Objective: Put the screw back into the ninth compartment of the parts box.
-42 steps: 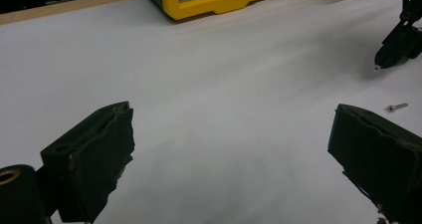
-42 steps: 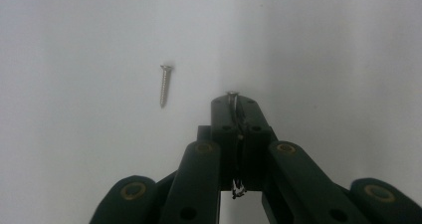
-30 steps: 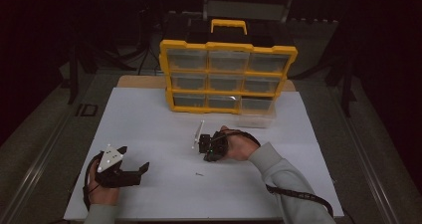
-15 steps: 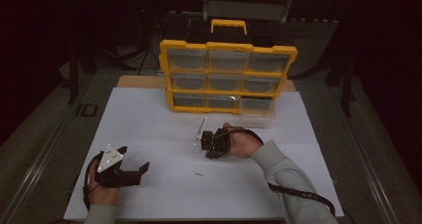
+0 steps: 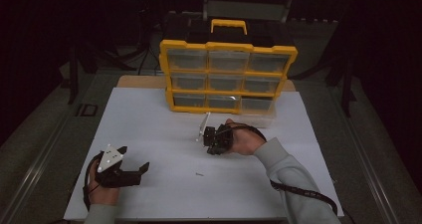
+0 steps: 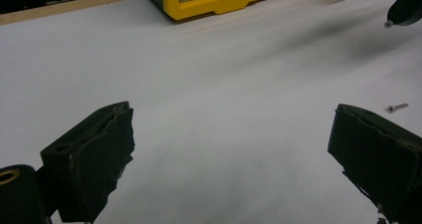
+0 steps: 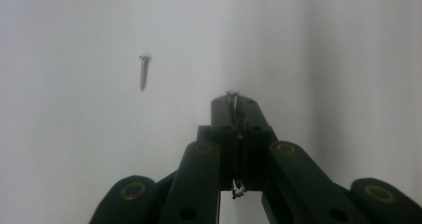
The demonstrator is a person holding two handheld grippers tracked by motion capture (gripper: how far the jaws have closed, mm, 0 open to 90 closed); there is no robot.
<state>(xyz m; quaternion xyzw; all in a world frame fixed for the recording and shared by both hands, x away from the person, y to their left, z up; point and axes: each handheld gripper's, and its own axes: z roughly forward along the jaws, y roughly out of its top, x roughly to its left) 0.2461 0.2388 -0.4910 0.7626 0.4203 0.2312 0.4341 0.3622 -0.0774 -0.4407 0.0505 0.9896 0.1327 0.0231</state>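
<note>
My right gripper [image 5: 211,145] hovers over the middle of the white table top [image 5: 149,114], a little in front of the yellow organizer [image 5: 227,77]. Its jaws are shut on a small silver screw [image 7: 231,93], whose head shows at the tips of my right gripper [image 7: 233,102]. A second screw [image 7: 144,72] lies loose on the white surface, seen from above as a small screw [image 5: 199,174] and at the edge of the left gripper view as a screw [image 6: 397,107]. My left gripper [image 5: 141,170] rests at the near left, and my left gripper [image 6: 229,134] stands wide open with nothing between its fingers.
The organizer holds three rows of clear drawers and has a yellow handle [image 5: 228,24]. A clear drawer [image 5: 259,115] at its bottom right is pulled out toward me. Dark floor surrounds the table. A cable [image 5: 298,191] trails from my right gripper along the sleeve.
My right gripper has edged slightly right and away from me, still shut on the screw. The left gripper has not moved.
</note>
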